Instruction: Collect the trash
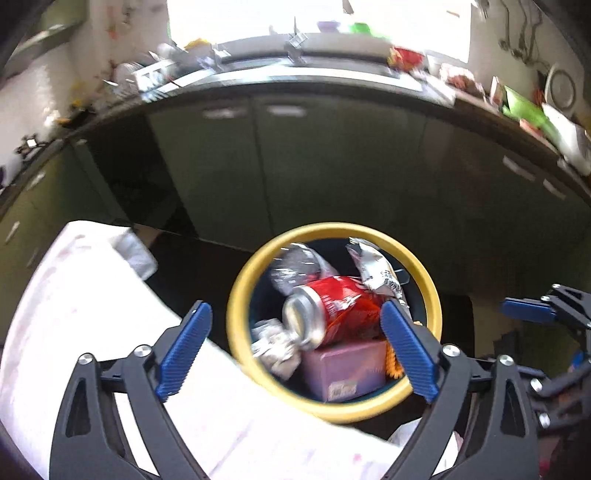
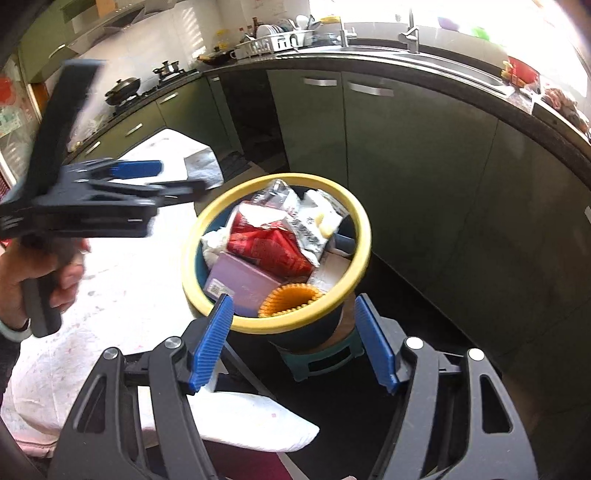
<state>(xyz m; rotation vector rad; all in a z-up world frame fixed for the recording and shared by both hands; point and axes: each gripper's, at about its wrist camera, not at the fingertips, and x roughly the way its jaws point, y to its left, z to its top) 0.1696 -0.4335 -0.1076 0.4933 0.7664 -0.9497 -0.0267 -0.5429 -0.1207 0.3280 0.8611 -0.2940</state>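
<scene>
With both jaws apart and empty, your left hand-held gripper point(image 1: 295, 347) and right hand-held gripper point(image 2: 293, 341) hover over the full bin point(image 1: 240, 295); seek more trash on the surface point(image 1: 92, 314) at nine o'clock.

We see the bin point(image 1: 428, 295) standing just beside the cloth-covered table point(image 1: 92, 314), with the table to its left and the cabinet doors point(image 2: 406, 147) behind it. In the bin lie a can point(image 1: 321, 310), a box point(image 1: 343, 369) below the can, crumpled wrappers point(image 1: 376, 269) toward the back, and a ribbed cup point(image 2: 291, 297) near the front rim. Below the bin sits a small stool point(image 2: 325, 360). Behind the cabinets runs the counter point(image 2: 424, 62), carrying a dish rack point(image 2: 277, 38) and a tap point(image 2: 412, 35); farther left on it stands a pan point(image 2: 123, 88).
</scene>
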